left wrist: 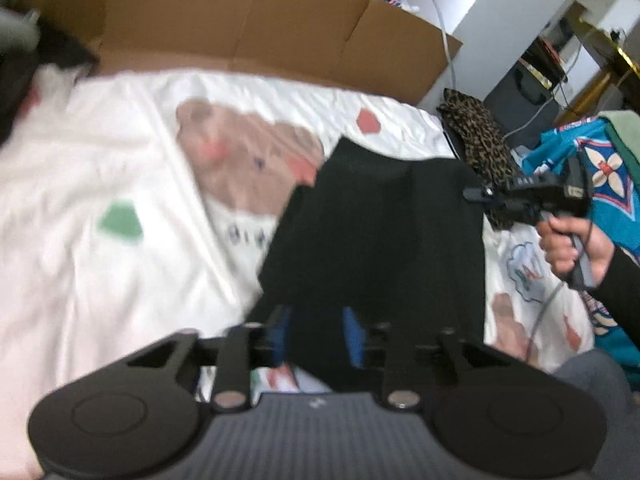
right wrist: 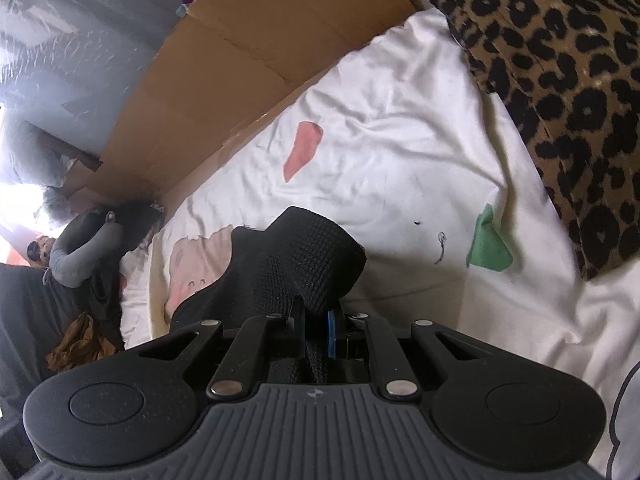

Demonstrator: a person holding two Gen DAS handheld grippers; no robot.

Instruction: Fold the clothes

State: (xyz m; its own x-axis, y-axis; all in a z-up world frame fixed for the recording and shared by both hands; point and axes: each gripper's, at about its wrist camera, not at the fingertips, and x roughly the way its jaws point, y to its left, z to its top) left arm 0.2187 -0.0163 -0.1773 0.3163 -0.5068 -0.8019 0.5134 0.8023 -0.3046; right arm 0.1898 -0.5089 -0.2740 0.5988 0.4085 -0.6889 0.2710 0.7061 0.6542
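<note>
Hanging between the two grippers, the black cloth (left wrist: 372, 236) is lifted above the bed (left wrist: 120, 168). The left gripper (left wrist: 318, 336) is clamped on its near edge, and the right gripper (right wrist: 318, 334) is pinched tight on a bunched far corner. A hand (left wrist: 576, 248) holds the right tool. The white bedsheet (right wrist: 400, 128) to the left of the cloth lies open. A cardboard box (left wrist: 256, 28) borders the bed's far edge, and a leopard-print fabric (right wrist: 560, 80) lies at the sheet's corner.
</note>
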